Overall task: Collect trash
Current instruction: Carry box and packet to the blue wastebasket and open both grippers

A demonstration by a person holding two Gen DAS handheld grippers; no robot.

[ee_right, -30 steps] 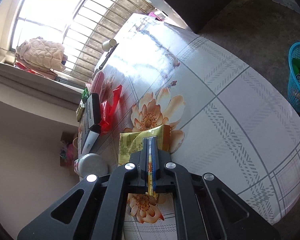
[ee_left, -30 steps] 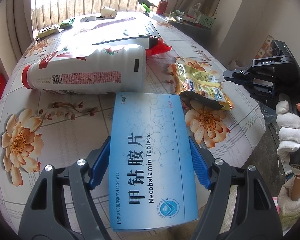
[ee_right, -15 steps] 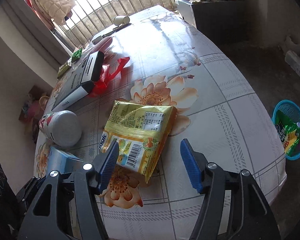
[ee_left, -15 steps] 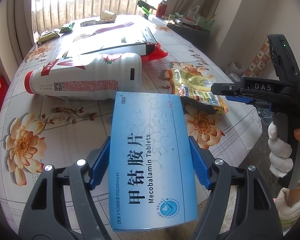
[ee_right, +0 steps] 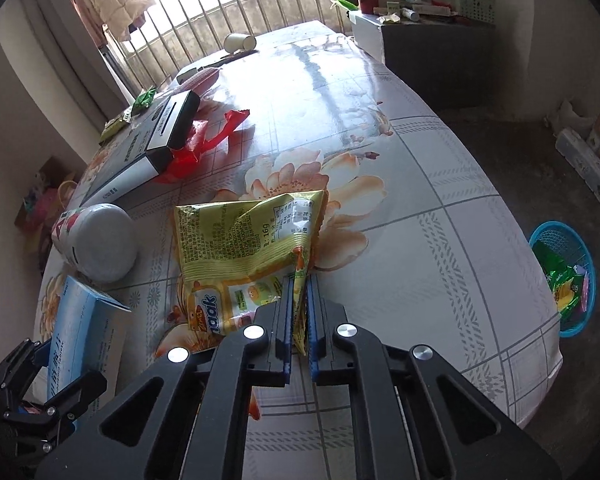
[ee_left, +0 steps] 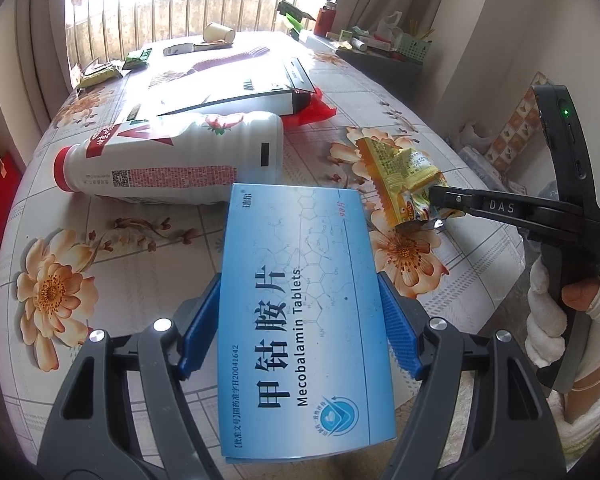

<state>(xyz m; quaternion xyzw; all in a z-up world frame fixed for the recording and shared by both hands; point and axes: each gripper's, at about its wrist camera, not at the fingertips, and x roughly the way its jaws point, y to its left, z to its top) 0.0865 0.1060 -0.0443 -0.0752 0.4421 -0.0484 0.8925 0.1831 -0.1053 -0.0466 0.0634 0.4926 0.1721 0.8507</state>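
Closed since half a second ago, right claw [ee_right: 298, 320] pinches yellow snack wrapper [ee_right: 252, 240]; left claw [ee_left: 300, 320] grips tablet box [ee_left: 300, 300]. Both should be carried level to blue basket [ee_right: 538, 240].

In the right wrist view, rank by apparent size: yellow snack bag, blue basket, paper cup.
1. Yellow snack bag, though it is nearest the camera.
2. Blue basket, farther off on the floor.
3. Paper cup, farthest away.
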